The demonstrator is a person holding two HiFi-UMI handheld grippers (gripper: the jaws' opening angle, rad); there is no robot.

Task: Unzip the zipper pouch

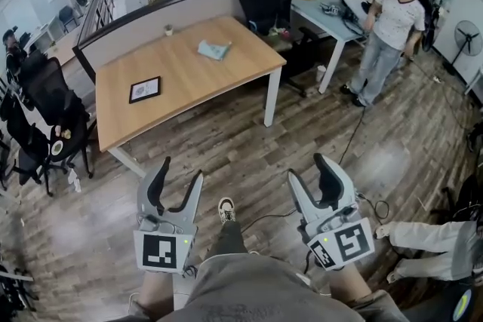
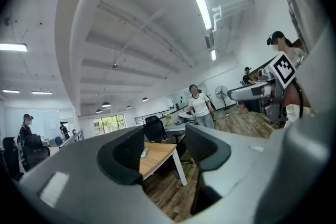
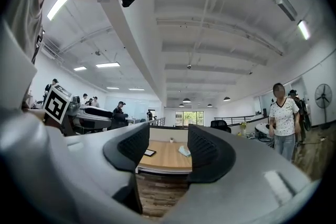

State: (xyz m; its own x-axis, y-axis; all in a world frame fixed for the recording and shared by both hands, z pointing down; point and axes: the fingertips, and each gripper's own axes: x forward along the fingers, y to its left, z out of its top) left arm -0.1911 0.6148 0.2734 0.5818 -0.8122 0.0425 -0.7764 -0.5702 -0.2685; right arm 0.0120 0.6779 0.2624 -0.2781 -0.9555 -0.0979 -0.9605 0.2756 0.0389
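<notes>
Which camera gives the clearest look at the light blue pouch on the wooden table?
The head view: it looks down on the light blue pouch, lying whole and unobstructed on the wooden table. The right gripper view shows the pouch small and nearly edge-on, far off. The left gripper view shows only a tiny sliver of it.

Right tool (image 3: 169, 145), jaws wide apart, wooden table (image 3: 164, 159) with pale blue pouch (image 3: 184, 151) well beyond.

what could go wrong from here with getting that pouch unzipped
The zipper pouch lies loose far across the table, so it may slide unless one gripper pins it. The left gripper and right gripper, open and empty, are well short of the table; a stretched reach could fumble. A floor cable is a trip hazard.
</notes>
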